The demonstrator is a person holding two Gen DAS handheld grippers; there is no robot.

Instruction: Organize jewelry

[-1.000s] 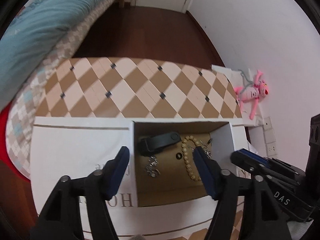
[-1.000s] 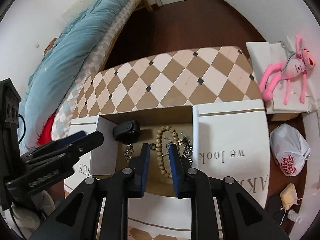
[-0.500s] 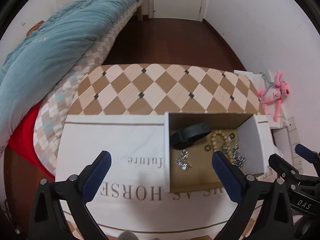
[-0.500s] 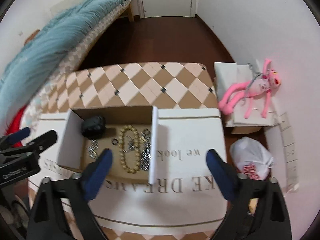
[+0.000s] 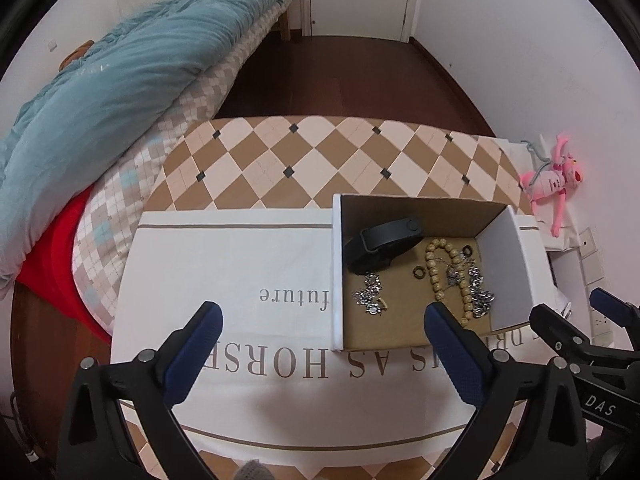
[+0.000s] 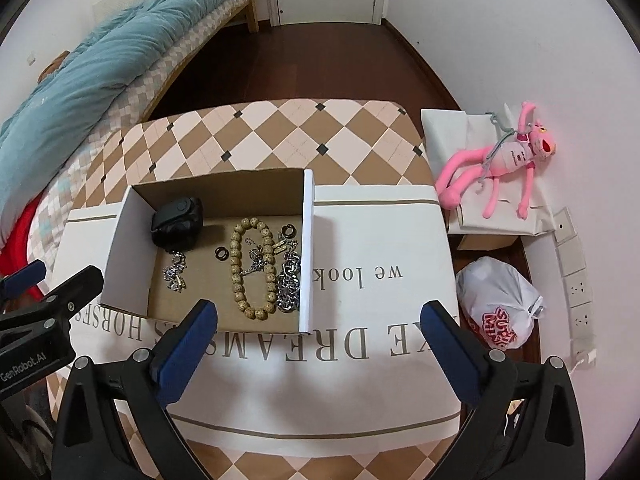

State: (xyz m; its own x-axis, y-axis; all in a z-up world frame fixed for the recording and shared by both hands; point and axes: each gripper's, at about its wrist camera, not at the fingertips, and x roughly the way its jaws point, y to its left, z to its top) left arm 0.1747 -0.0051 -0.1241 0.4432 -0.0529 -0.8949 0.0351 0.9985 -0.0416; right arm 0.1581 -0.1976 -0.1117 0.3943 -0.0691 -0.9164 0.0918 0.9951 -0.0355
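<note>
An open cardboard box with white outer walls stands on a white printed cloth. In it lie a black wristband, a wooden bead bracelet, silver chains, a small silver chain and small dark rings. My left gripper is open and empty, above the cloth at the box's near left. My right gripper is open and empty, above the cloth at the box's near right corner.
The cloth covers a checkered table. A bed with a teal duvet lies to the left. A pink plush toy, a white plastic bag and wall sockets are to the right.
Both grippers have opened wide and pulled up and back from the box. The right gripper was nearly shut over the bead bracelet a second ago. The jewelry stays in the box.
</note>
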